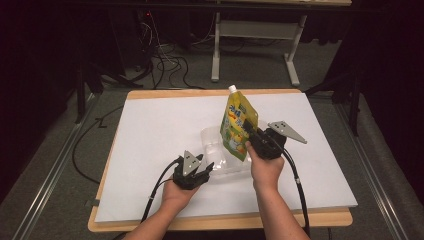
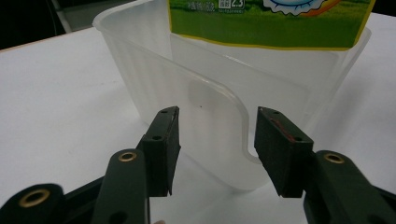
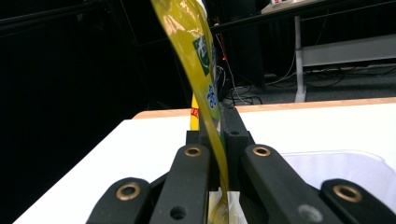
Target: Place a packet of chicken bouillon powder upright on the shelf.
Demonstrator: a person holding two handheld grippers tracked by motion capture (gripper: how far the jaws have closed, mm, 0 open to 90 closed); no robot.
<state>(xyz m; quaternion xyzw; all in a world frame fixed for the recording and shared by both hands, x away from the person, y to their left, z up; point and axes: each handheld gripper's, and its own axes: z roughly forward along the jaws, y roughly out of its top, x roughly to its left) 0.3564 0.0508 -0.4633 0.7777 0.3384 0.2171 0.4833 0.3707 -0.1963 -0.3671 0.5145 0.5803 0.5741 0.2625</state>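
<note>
High view showed a wooden table (image 1: 220, 220) covered by a large white sheet (image 1: 155, 130), standing on a grey carpeted floor (image 1: 50, 165) in a dark room. Behind the table a white-framed desk (image 1: 255, 30) stood, with a tangle of cables (image 1: 165, 62) on the floor beside it.

Near the middle of the sheet sat a clear plastic container (image 1: 215, 150). A yellow-green spouted pouch (image 1: 238, 122) stood upright above it with its white cap at the top, its lower edge at the container's rim; whether it had touched the bottom could not be told. The right gripper (image 1: 248, 134) was clenched on the pouch's right edge, held by the right hand (image 1: 265, 170). In the right gripper view the jaws of the right gripper (image 3: 219, 149) pressed flat against the thin pouch (image 3: 196, 60) from both sides, with the container (image 3: 341, 168) low at the right.

The left gripper (image 1: 206, 170), in the left hand (image 1: 177, 192), sat at the container's near left side. In the left gripper view its jaws stood apart, the left gripper (image 2: 215, 149) released, with the container (image 2: 205, 107) wall's curved notch lying between the two pads (image 2: 166, 144) without touching either. The pouch's (image 2: 271, 23) green lower edge hung inside the container beyond.
</note>
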